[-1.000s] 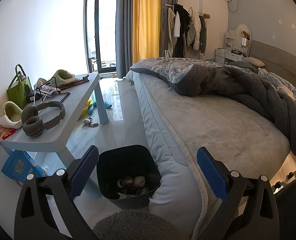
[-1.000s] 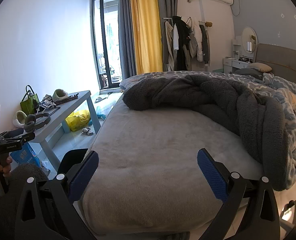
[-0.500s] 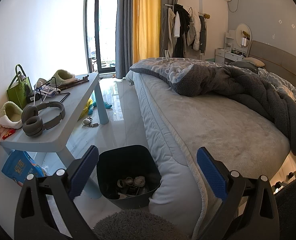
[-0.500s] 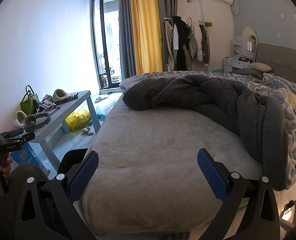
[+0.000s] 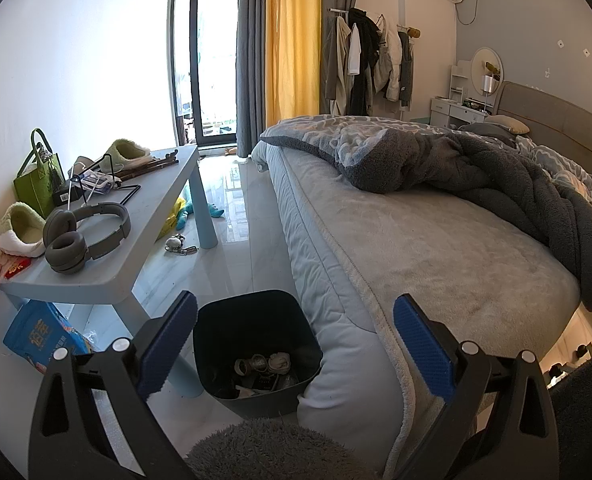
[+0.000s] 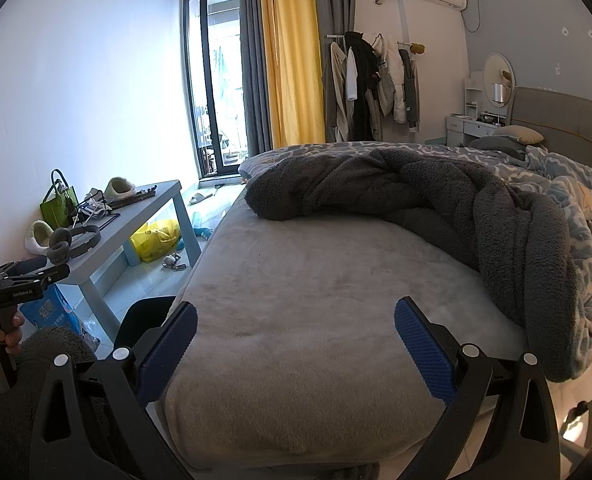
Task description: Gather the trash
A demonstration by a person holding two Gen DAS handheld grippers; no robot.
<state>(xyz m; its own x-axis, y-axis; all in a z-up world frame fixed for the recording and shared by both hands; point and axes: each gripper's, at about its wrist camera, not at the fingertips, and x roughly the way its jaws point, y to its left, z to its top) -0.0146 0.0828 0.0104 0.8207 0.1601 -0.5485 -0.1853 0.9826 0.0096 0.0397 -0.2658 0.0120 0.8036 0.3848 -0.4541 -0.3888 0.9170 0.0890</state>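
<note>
Left wrist view, left gripper (image 5: pixel 293 344) fingers spread wide, empty, dark trash bin (image 5: pixel 255 344) below between them

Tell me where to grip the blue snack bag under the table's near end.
Pinch the blue bag by its upper corner, coming low from the open floor side with the left gripper; it lies tilted under the table, beside the leg.

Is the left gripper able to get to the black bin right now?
Probably yes. The left gripper is open and empty, pointing at the bin, which stands on the floor between the table and the bed. Its top is open and nothing lies between.
</note>
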